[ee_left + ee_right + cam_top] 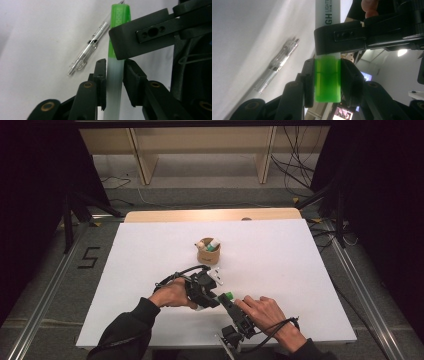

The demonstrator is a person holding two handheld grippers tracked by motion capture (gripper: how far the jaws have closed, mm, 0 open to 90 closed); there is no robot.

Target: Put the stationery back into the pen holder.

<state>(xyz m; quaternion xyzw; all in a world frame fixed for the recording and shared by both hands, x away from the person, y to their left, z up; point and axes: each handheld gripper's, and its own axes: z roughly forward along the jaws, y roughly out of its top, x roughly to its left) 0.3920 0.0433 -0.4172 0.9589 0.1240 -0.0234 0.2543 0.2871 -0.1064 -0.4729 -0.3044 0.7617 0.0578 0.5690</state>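
A highlighter with a white barrel (114,82) and a green cap (327,82) is held between both grippers just above the white table sheet (300,270), near its front edge. My left gripper (114,67) is shut on the white barrel. My right gripper (327,68) is shut on the green cap (228,295). In the high view the left gripper (212,298) and the right gripper (225,301) meet tip to tip, each in a hand. The other gripper's black jaw crosses the highlighter in each gripper view.
A clear pen (88,48) lies on the sheet just beyond the grippers (217,278). A small brown cup (208,255) holding a few items stands farther back at the middle. Wide white surface lies to the left and right.
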